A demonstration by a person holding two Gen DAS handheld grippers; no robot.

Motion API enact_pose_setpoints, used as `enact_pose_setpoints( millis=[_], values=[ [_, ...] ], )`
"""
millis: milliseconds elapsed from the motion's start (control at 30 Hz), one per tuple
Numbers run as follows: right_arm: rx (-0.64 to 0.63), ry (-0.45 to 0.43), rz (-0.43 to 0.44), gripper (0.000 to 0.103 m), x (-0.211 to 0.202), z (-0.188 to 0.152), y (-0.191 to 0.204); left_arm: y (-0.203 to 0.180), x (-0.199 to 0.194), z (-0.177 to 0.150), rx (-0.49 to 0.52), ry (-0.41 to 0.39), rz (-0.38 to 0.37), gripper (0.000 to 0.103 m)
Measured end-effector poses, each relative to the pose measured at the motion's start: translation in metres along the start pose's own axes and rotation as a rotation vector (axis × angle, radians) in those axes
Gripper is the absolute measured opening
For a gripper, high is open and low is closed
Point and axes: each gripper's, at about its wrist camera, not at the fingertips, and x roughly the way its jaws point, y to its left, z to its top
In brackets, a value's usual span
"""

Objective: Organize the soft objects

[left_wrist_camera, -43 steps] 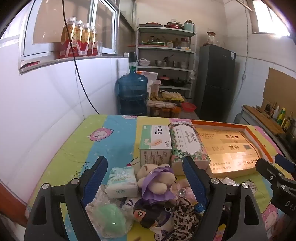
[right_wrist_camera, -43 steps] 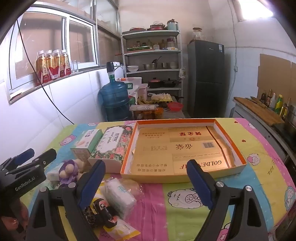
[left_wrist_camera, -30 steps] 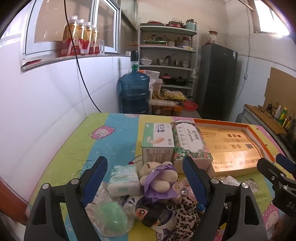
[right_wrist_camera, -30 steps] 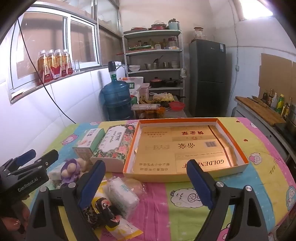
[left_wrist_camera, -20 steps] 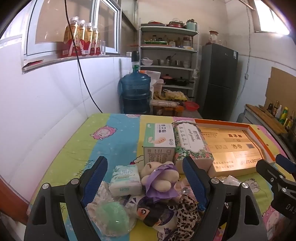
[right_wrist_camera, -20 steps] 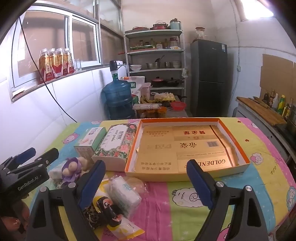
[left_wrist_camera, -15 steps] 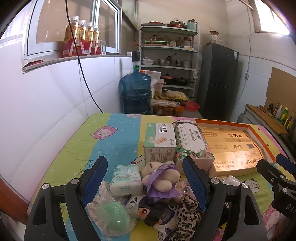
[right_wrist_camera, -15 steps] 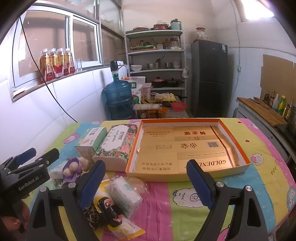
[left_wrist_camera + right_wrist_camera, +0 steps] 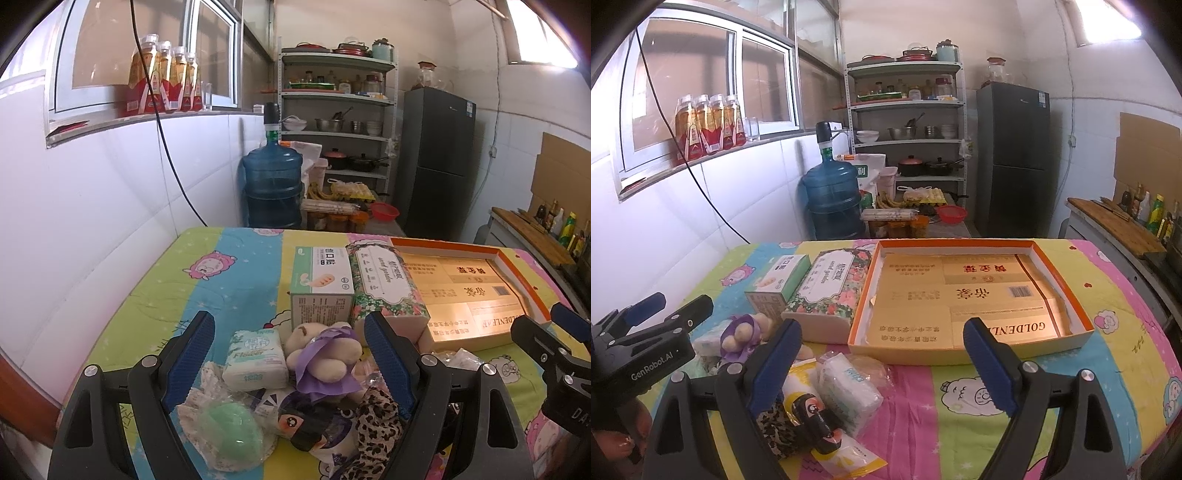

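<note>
Soft objects lie heaped at the lower centre of the left wrist view: a plush bear in a purple dress (image 9: 325,354), a tissue pack (image 9: 256,356) just left of it, a green sponge in clear wrap (image 9: 231,434) lower left, and a leopard-print item (image 9: 375,421) lower right. The left gripper (image 9: 286,343) has its jaws spread wide, holding nothing; the bear sits between the two blue pads, slightly right of centre, its body running roughly up the frame, away from the camera. In the right wrist view, the right gripper (image 9: 882,350) is likewise released and empty; its jaws frame the near wall of the orange-rimmed tray (image 9: 960,355), with a wrapped tissue pack (image 9: 847,387) near its left pad. The heap occupies the lower left of that frame, the tray the centre. Judged from this layout, the left gripper is the nearer to the bear, and the tray, lying to the right of the heap, is the likely destination.
</note>
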Motion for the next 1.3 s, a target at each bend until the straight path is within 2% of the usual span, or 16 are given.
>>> enact_pose_setpoints(
  millis=[1300],
  values=[
    [0.003,0.0,0.006,0.089,-0.0008,-0.0011,0.003,-0.0012,0.0023,-0.0015,0.001,0.007,-0.004,0.084]
  ],
)
